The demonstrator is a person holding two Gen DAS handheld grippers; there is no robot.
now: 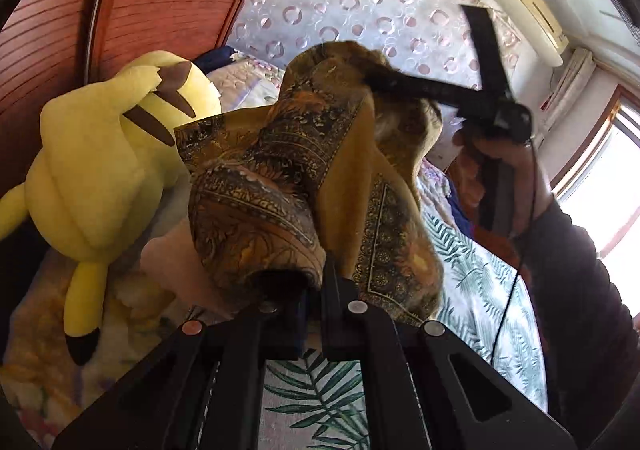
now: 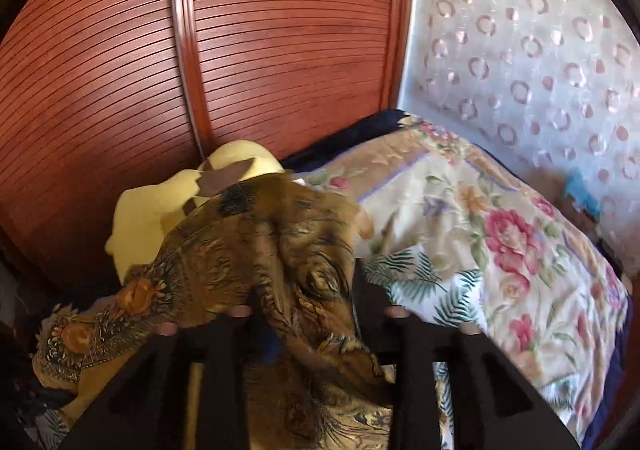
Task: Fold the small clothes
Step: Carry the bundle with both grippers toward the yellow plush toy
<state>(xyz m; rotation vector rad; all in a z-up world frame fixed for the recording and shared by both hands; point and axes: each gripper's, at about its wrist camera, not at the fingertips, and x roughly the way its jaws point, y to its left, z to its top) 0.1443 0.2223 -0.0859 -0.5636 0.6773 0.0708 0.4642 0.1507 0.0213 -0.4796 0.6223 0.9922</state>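
While I've got this brown patterned garment (image 1: pixel 280 170) bunched up above the palm-leaf bedsheet (image 1: pixel 480 290), just right of the yellow plush toy (image 1: pixel 104 170), it reads thin, floppy and probably a bit slick. My left gripper (image 1: pixel 316 282) is clamped shut on a fold. The right gripper (image 2: pixel 304 290) has its jaws apart with cloth draped between them, not pinched as far as I can tell. I'd take hold at a hem or corner, since mid-fabric grabs just bunch up.
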